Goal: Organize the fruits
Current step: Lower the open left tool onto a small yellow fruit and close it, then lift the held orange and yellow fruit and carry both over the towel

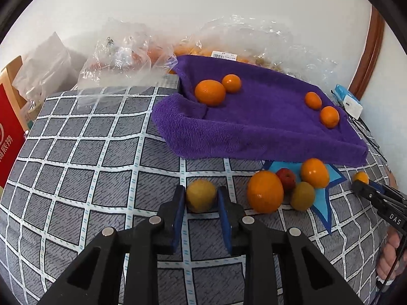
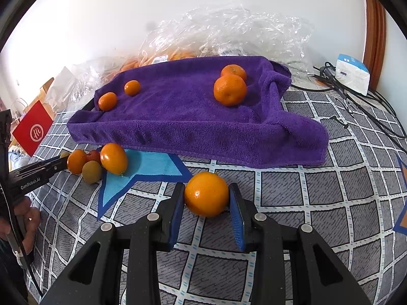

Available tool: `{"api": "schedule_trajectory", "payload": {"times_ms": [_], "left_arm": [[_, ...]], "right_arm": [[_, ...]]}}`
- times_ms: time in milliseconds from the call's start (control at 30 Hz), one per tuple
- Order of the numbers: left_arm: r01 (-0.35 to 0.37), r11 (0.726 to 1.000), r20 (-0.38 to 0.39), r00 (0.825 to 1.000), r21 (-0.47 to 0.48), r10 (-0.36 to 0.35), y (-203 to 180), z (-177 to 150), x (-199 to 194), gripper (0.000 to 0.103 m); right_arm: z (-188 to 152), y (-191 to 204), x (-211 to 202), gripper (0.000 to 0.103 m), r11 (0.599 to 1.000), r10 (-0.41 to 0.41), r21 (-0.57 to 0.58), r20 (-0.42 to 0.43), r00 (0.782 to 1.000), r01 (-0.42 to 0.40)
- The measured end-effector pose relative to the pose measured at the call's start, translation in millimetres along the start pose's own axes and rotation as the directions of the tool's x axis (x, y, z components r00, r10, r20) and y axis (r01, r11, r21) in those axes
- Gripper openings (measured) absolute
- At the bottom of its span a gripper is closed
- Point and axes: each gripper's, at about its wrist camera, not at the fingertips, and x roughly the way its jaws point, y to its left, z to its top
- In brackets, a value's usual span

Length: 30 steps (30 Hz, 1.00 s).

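**Both tongs set around fruit on the checked bed cover**

The left tongs [image 1: 201,198] sit low over the grey checked bed cover [image 1: 89,157] with a yellowish fruit [image 1: 201,195] between the blue pads. Both pads look to be touching its sides, so the tongs appear clamped on it, and the fruit rests on the cover.

The right tongs [image 2: 206,198] bracket an orange [image 2: 206,194] that also lies on the cover. The left pad touches the orange; at the right pad I cannot tell whether there is contact or a thin gap, so the grip is unclear.

Between the two tongs lies a small cluster on and beside a blue star patch [image 2: 142,170]: a large orange [image 1: 265,192], a second orange [image 1: 314,172], a small red fruit [image 1: 287,178] and a greenish-brown fruit [image 1: 302,196], touching one another.

Behind them a purple towel [image 1: 254,127] covers a raised, tray-like shape. Four mandarins rest on it in two pairs: a larger pair [image 1: 210,92] near one end and a smaller pair [image 1: 329,117] near the other.

Crumpled clear plastic bags [image 2: 229,30] with more orange fruit lie against the wall behind the towel. A red bag [image 2: 33,129] and a white-and-blue box [image 2: 352,73] with black cables sit at the edges.
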Motion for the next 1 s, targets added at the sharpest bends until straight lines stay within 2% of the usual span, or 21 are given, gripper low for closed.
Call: {"api": "schedule_trajectory", "payload": {"times_ms": [100, 300, 400, 633, 733, 1000], "left_arm": [[0.030, 1.000, -0.003, 1.000, -0.003, -0.030, 0.8, -0.2, 0.8, 0.031], [0.040, 0.999, 0.001, 0.999, -0.014, -0.040, 3.2, -0.8, 0.2, 0.031], [0.019, 1.000, 0.003, 1.000, -0.025, -0.019, 3.2, -1.5, -1.1, 0.024], [0.096, 0.993, 0.056, 0.994, -0.064, -0.092, 10.1, -6.5, -13.0, 0.023], [0.101, 0.994, 0.092, 0.991, -0.046, -0.097, 5.1, -8.3, -21.7, 0.023], [0.116, 0.990, 0.184, 0.974, 0.082, -0.129, -19.9, -11.3, -43.6, 0.023]], "right_arm": [[0.1, -0.6, 0.3, 0.034, 1.000, 0.011, 0.005, -0.001, 1.000, -0.011], [0.7, -4.7, 2.0, 0.034, 0.999, 0.033, 0.035, -0.009, 0.999, -0.033], [0.5, -2.4, 2.0, 0.034, 0.999, 0.023, 0.024, -0.007, 1.000, -0.023], [-1.9, 2.0, -11.2, 0.034, 0.999, 0.035, -0.011, 0.067, 0.997, -0.034], [-1.4, -2.0, -10.8, 0.034, 0.999, 0.036, 0.007, 0.065, 0.997, -0.037], [-1.7, -8.1, -20.1, 0.034, 0.998, 0.045, 0.032, 0.114, 0.992, -0.049]]}}
